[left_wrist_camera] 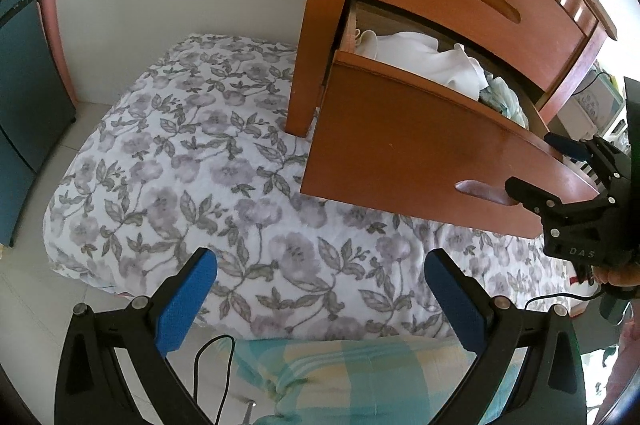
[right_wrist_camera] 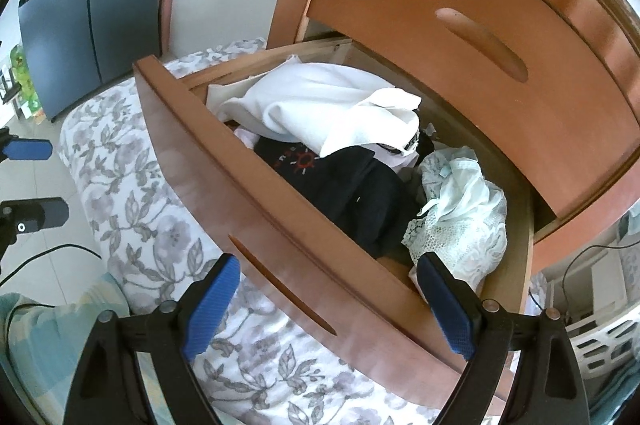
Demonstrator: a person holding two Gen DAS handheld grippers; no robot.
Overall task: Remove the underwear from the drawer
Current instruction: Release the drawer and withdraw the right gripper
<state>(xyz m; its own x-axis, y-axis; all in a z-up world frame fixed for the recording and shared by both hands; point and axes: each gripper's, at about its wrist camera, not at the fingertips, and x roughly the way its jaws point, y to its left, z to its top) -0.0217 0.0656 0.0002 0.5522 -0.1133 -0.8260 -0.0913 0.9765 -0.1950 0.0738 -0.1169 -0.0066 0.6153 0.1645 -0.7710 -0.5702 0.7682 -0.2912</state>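
Observation:
The lower drawer (right_wrist_camera: 256, 209) of a wooden nightstand stands pulled out over a floral bedspread (left_wrist_camera: 180, 161). Inside it lie a white cloth (right_wrist_camera: 320, 105), a black garment with a red sun print (right_wrist_camera: 344, 185) and pale mint lace underwear (right_wrist_camera: 460, 221) at the right end. My right gripper (right_wrist_camera: 330, 305) straddles the drawer's front board, one blue pad outside and one inside beside the lace; the pads stand off the wood. In the left wrist view the right gripper (left_wrist_camera: 532, 163) sits at the drawer's handle end. My left gripper (left_wrist_camera: 320, 289) hangs open over the bedspread, holding nothing.
The upper drawer (right_wrist_camera: 460, 25) is closed above the open one. A dark cabinet (right_wrist_camera: 80, 5) stands at the back left against the wall. A white slotted basket (right_wrist_camera: 600, 345) sits low right. Checked teal cloth (left_wrist_camera: 360, 377) and a black cable (left_wrist_camera: 212, 357) lie under the left gripper.

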